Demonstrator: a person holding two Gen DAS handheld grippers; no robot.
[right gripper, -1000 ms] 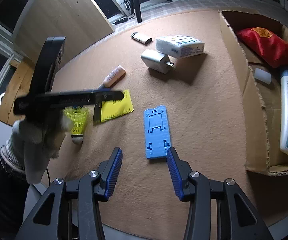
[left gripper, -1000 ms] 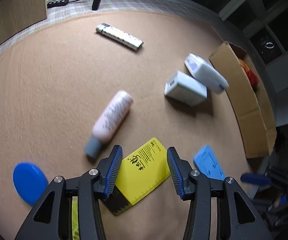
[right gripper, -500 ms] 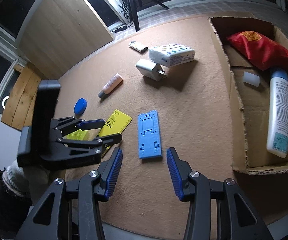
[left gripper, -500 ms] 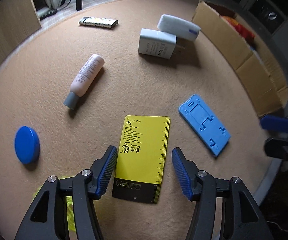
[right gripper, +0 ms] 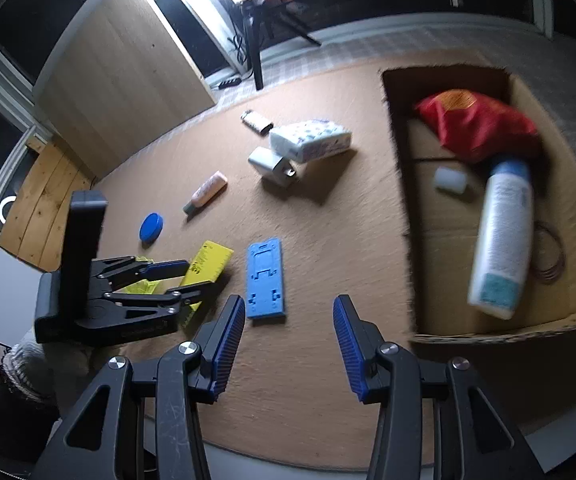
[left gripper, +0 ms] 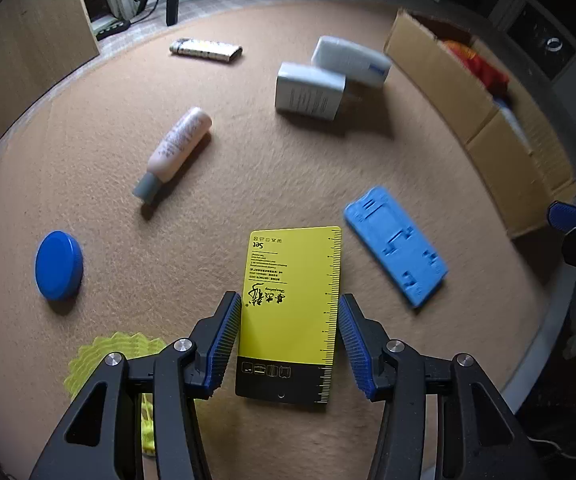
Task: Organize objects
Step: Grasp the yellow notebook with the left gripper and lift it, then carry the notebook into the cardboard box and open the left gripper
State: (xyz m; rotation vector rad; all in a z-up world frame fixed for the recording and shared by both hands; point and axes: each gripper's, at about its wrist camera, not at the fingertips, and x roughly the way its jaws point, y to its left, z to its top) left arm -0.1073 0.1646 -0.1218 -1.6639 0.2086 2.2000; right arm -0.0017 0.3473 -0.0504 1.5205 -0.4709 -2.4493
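Note:
My left gripper is open, its jaws on either side of a yellow ruler card that lies flat on the tan felt table; it also shows in the right wrist view over that card. My right gripper is open and empty, above the table's front edge. A blue phone stand lies just ahead of it, also in the left wrist view. A cardboard box on the right holds a red bag, a white bottle and a small white piece.
On the table lie a pink tube, a blue lid, a lighter, a white charger, a tissue pack and a yellow shuttlecock. A wooden panel stands behind.
My left gripper has turned to line up with the yellow card and come down around it. My right gripper has pulled back from the blue stand and swung toward the box.

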